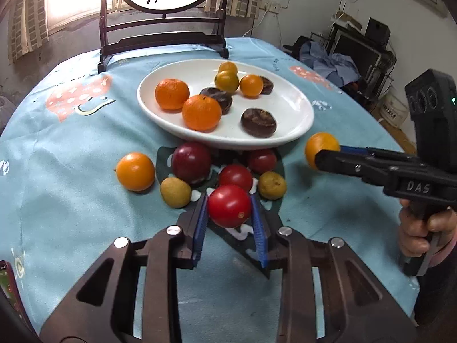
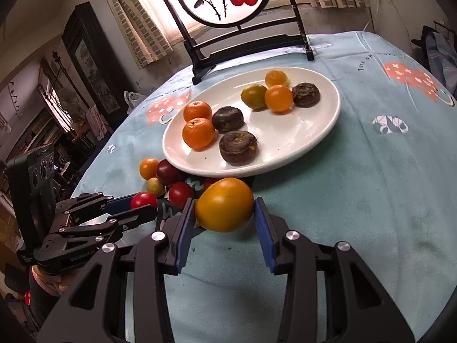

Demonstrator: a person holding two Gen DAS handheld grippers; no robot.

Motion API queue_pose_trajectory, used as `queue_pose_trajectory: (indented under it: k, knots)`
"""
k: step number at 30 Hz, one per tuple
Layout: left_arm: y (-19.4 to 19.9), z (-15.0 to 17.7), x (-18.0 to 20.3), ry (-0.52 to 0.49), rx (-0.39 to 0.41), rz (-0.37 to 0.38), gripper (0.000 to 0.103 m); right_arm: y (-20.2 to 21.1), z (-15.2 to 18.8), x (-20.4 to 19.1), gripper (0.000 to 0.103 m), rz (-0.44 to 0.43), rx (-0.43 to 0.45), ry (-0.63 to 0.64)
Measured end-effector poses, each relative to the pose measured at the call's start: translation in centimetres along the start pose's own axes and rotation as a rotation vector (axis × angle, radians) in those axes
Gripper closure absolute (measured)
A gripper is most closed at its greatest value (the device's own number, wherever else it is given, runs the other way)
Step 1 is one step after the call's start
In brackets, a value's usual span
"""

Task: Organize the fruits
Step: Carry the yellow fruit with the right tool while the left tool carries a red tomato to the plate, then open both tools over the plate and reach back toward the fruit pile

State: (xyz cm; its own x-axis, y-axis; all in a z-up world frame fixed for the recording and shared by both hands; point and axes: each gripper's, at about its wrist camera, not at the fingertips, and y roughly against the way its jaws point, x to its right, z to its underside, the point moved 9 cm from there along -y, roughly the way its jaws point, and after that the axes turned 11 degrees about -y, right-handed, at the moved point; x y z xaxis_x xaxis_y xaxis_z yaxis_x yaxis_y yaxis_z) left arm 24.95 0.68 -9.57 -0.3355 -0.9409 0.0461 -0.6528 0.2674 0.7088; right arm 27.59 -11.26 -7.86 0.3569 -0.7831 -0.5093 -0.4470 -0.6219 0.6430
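Both pairs of jaws are loaded! Left gripper is closed around a red tomato, blue pads tight on either flank, low over the blue tablecloth. Right gripper is clamped on an orange fruit, slightly oval, its long axis running across from pad to pad, held just above the cloth in front of the white plate. On that plate: two mandarins, three dark brown fruits, small orange and greenish ones at the back. Loose fruit huddles by the plate's near rim: a dark red plum, more tomatoes, two yellowish ones, an orange one.
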Motion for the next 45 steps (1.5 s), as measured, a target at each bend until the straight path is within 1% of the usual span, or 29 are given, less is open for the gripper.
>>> queue_pose_trajectory:
  k: [3,5,8,10,15,16,17,18,20,22,23,24,26,28,30,32,34,37,38,42,45]
  knots:
    - [0.4,-2.3,-0.1,0.044,0.050,0.033,0.073,0.5,-0.9,-1.2,0.061,-0.044,0.054,0.020]
    - [0.4,-4.3,-0.5,0.057,0.080,0.010,0.073,0.6,-2.2,-1.8,0.061,-0.056,0.104,0.022]
    - [-0.6,-7.1,-1.6,0.087,0.101,-0.016,0.073,0.1,-4.5,-1.6,0.061,-0.029,0.165,-0.005]
    - [-1.7,-8.6,-2.7,0.104,0.091,-0.039,0.073,-0.7,-6.1,-0.9,0.061,0.010,0.191,-0.021]
    - [-4.4,-10.6,-4.5,0.136,0.063,-0.088,0.072,-2.6,-8.9,0.9,0.060,0.059,0.222,-0.053]
    - [-4.6,-10.8,-4.8,0.149,0.063,-0.096,0.067,-2.9,-9.2,1.3,0.060,0.074,0.226,-0.049]
    - [-4.5,-10.8,-5.0,0.156,0.067,-0.103,0.047,-3.1,-9.4,1.6,0.057,0.092,0.226,-0.048]
    - [-4.0,-10.8,-5.1,0.156,0.075,-0.120,0.031,-3.2,-9.4,1.8,0.055,0.112,0.223,-0.050]
    - [-2.7,-10.6,-5.6,0.157,0.092,-0.148,0.025,-2.4,-9.2,1.6,0.054,0.110,0.217,-0.050]
    - [-1.0,-10.2,-5.9,0.165,0.103,-0.152,0.021,-1.3,-8.8,0.7,0.053,0.076,0.224,-0.034]
    - [-0.2,-9.8,-6.3,0.171,0.117,-0.162,0.015,-0.7,-8.4,-0.1,0.053,0.047,0.221,-0.014]
    - [0.6,-9.3,-6.8,0.177,0.125,-0.192,0.013,-0.3,-7.9,-0.7,0.053,0.027,0.215,0.006]
    - [1.8,-8.0,-8.0,0.184,0.132,-0.267,0.013,0.1,-6.4,-2.0,0.053,0.003,0.187,0.047]
    - [2.4,-6.3,-9.2,0.200,0.115,-0.321,0.013,-0.2,-4.8,-3.0,0.053,-0.017,0.139,0.072]
    - [2.7,-4.5,-10.2,0.234,0.092,-0.324,0.013,-0.9,-3.0,-3.7,0.053,-0.023,0.077,0.093]
    - [2.8,-3.0,-10.8,0.262,0.069,-0.307,0.013,-1.9,-1.2,-4.0,0.053,0.008,0.008,0.120]
    - [2.9,-2.0,-11.3,0.271,0.057,-0.324,0.013,-2.7,0.0,-4.4,0.053,0.034,-0.032,0.155]
    - [3.3,-1.7,-11.9,0.261,0.055,-0.382,0.013,-4.0,1.3,-4.3,0.057,0.095,-0.078,0.199]
    - [3.4,-1.7,-11.9,0.259,0.056,-0.379,0.013,-4.3,1.6,-4.2,0.059,0.104,-0.090,0.201]
    - [3.5,-1.7,-11.3,0.245,0.057,-0.377,0.013,-5.2,2.4,-3.5,0.063,0.133,-0.129,0.197]
    - [3.6,-1.7,-11.2,0.247,0.054,-0.368,0.013,-5.7,2.6,-3.2,0.064,0.139,-0.141,0.196]
